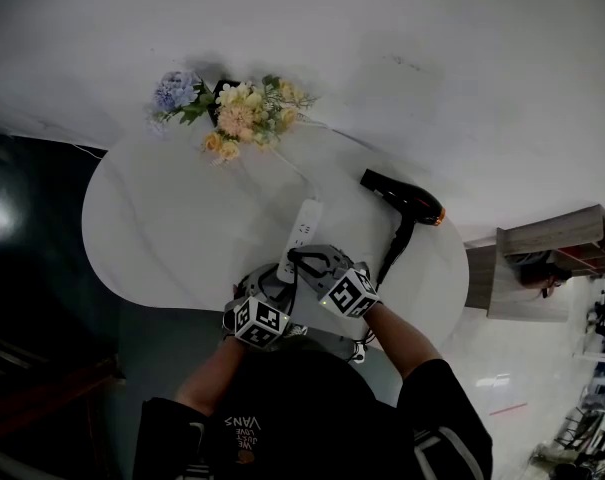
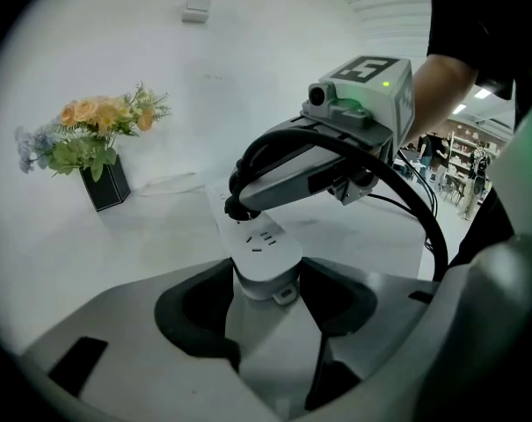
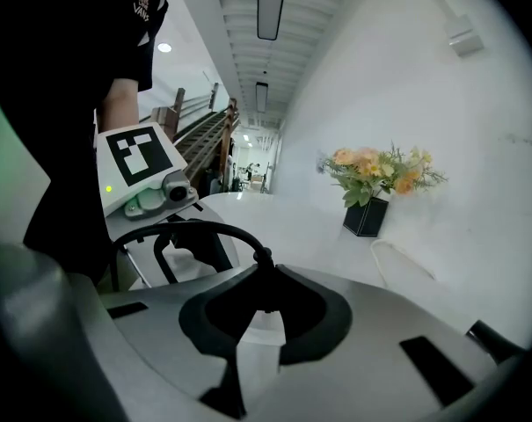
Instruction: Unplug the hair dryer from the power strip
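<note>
A white power strip (image 1: 302,230) lies on the white oval table (image 1: 162,228). My left gripper (image 1: 280,276) is shut on the strip's near end (image 2: 264,251), with one jaw on each side of it. My right gripper (image 1: 302,260) reaches in from the right and is shut on the black plug (image 2: 237,207) that sits in the strip. In the right gripper view the plug (image 3: 264,260) is pinched between the jaw tips, and its black cable (image 3: 186,229) loops off to the left. The black hair dryer (image 1: 407,200) lies to the right on the table.
A black vase of flowers (image 1: 240,113) stands at the table's far edge, against the white wall. The strip's own white lead (image 1: 287,163) runs back toward it. A wooden shelf unit (image 1: 552,258) stands on the floor to the right. The person's arms fill the near side.
</note>
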The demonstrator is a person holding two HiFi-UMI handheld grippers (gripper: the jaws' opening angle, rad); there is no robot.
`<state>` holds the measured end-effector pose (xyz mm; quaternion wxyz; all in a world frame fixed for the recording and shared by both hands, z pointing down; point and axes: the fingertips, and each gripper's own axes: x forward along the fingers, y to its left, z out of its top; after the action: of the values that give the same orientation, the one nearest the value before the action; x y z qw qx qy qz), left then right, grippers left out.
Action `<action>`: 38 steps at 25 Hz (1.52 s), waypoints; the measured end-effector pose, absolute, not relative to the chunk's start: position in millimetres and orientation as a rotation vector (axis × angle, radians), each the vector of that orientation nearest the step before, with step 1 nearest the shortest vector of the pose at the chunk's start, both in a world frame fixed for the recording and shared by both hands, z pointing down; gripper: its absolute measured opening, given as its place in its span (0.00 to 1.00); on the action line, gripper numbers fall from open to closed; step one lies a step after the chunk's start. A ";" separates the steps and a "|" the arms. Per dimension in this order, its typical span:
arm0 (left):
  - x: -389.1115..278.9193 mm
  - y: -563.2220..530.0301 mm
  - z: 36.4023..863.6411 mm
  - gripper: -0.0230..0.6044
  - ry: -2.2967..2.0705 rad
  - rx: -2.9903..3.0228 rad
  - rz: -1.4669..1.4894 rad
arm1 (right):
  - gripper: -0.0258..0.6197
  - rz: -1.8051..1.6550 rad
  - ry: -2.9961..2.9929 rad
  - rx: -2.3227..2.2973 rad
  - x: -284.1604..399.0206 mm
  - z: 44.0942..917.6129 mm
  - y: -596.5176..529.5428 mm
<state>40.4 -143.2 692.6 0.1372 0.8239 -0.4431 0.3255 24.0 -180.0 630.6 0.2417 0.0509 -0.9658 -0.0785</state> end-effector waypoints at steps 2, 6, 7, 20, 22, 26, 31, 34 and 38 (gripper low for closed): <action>40.6 -142.9 693.1 0.45 -1.282 2.386 0.941 | 0.15 -0.211 -2.646 0.160 25.7 628.4 -180.4; 40.0 -142.0 692.7 0.45 -1.279 2.382 0.942 | 0.15 -0.184 -2.665 0.223 28.9 619.2 -182.8; 40.2 -141.7 692.3 0.45 -1.278 2.381 0.942 | 0.15 -0.176 -2.667 0.238 30.3 618.4 -183.2; 34.0 -142.4 689.9 0.45 -1.223 2.402 0.984 | 0.15 -0.066 -2.641 0.415 47.9 617.6 -183.3; 32.5 -142.6 691.0 0.45 -1.212 2.403 0.989 | 0.15 -0.047 -2.631 0.456 52.1 617.3 -183.5; 29.7 -143.4 689.8 0.45 -1.184 2.418 1.010 | 0.15 0.033 -2.611 0.564 61.6 617.8 -182.6; 24.6 -146.3 690.9 0.45 -1.142 2.437 1.043 | 0.15 0.103 -2.602 0.686 71.2 615.1 -183.0; 21.4 -147.5 689.2 0.45 -1.112 2.453 1.061 | 0.15 0.127 -2.593 0.748 74.9 613.0 -182.5; 16.1 -149.8 691.1 0.45 -1.080 2.483 1.077 | 0.15 0.151 -2.580 0.833 78.1 610.8 -182.8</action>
<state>16.1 -149.8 691.1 0.1135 0.8466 -0.3681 0.3673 78.1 -182.8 610.8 0.2114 0.2998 -0.9287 0.0543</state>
